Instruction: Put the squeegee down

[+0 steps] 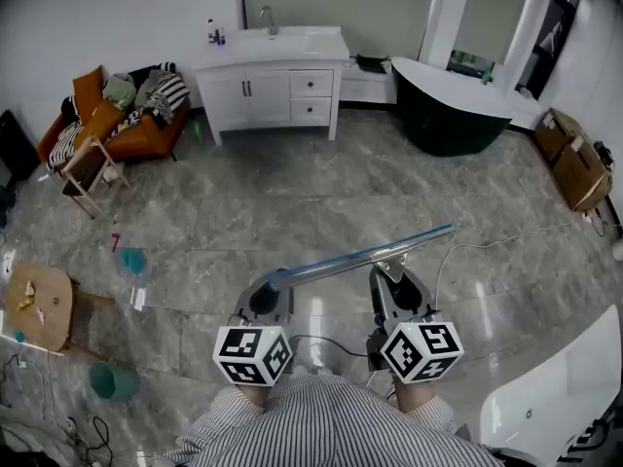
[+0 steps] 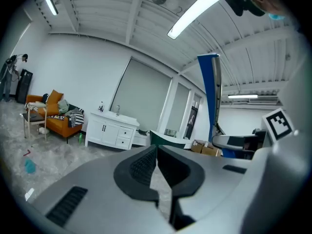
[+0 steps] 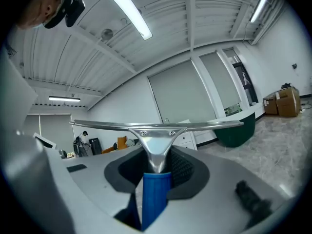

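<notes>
No word, number or brand name can be read in any view. The only signs are the black-and-white square markers on the cube (image 1: 253, 355) of the left gripper (image 1: 274, 282) and on the cube (image 1: 421, 350) of the right gripper (image 1: 385, 276). These are block patterns, not letters or digits. One such marker (image 2: 279, 123) also shows in the left gripper view. Any label on the bottle (image 1: 214, 35) on the white cabinet (image 1: 277, 84), or print on the cardboard boxes (image 1: 574, 159), is too small to make out.

Between its jaws the right gripper (image 3: 156, 168) hides the handle end of the squeegee (image 3: 156, 147).
</notes>
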